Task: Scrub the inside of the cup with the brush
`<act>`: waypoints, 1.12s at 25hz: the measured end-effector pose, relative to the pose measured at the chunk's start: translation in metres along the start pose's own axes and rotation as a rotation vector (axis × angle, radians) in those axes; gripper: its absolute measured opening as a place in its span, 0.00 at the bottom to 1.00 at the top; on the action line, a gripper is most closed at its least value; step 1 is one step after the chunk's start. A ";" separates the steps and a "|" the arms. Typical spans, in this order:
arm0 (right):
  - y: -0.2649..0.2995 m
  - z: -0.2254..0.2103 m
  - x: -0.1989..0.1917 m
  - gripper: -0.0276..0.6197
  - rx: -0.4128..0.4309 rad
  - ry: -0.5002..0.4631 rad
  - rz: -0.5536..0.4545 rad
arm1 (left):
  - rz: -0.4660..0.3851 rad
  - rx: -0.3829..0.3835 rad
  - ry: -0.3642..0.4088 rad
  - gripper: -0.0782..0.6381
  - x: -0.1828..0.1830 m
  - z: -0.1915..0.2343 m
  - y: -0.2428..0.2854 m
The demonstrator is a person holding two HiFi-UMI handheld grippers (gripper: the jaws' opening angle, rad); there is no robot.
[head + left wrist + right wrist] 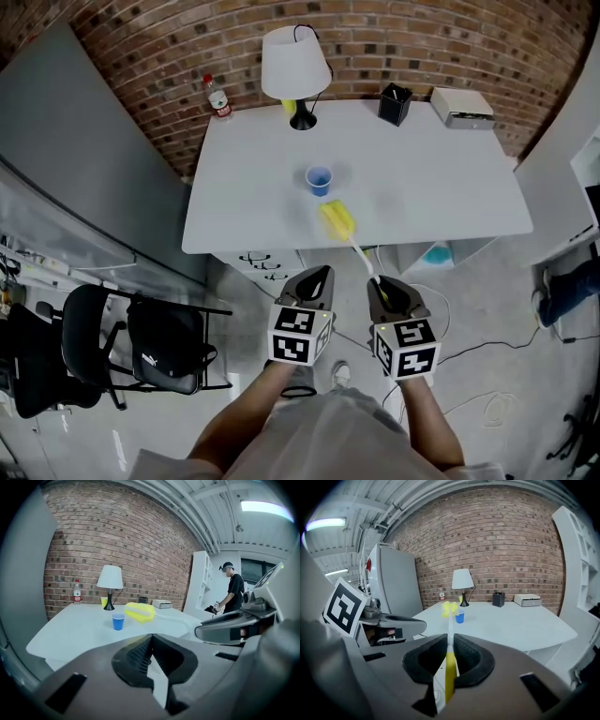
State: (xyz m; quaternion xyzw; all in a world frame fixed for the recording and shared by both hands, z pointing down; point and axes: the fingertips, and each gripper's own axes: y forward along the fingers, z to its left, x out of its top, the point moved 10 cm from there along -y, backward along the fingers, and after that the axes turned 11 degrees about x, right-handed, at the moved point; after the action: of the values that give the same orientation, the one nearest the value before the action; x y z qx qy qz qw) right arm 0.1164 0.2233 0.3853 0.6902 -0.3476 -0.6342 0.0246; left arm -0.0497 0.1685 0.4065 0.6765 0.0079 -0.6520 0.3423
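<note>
Red brick wall backs a white table (431,187), which carries a white-shaded lamp (294,66), a clear bottle (218,97) at its far left corner, a black holder (395,103) and a white box (462,107) towards its far right. The blue cup (319,179) stands upright and alone near the middle of the table, open end up, nearer than the lamp. Both grippers are held off the table's near edge, over the floor, side by side and pointing towards the table. The right gripper (377,284) has its jaws drawn narrow onto the yellow end of the brush (337,219), clamping the thin handle between the pads. The handle runs up and to the left from there, so the yellow brush head hangs over the near part of the table, just near and right of the cup and apart from it. The left gripper (323,274) has its jaws pressed together with nothing between them. Black office chairs (141,347) stand on the floor to the left. In the left gripper view a person (233,585) stands far off at the right beside white shelving.
</note>
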 end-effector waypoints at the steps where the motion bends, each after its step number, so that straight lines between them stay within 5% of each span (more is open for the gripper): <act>1: 0.007 -0.001 0.004 0.11 -0.006 0.005 0.000 | 0.002 -0.011 0.003 0.12 0.003 0.006 0.006; 28: 0.150 -0.014 0.092 0.10 -0.177 0.054 0.004 | 0.022 -0.222 0.092 0.12 0.039 0.129 0.147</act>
State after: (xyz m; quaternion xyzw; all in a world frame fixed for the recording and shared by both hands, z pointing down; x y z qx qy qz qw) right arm 0.0573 0.0571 0.3800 0.7014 -0.2908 -0.6436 0.0962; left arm -0.0893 -0.0222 0.4497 0.6636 0.0884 -0.6116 0.4217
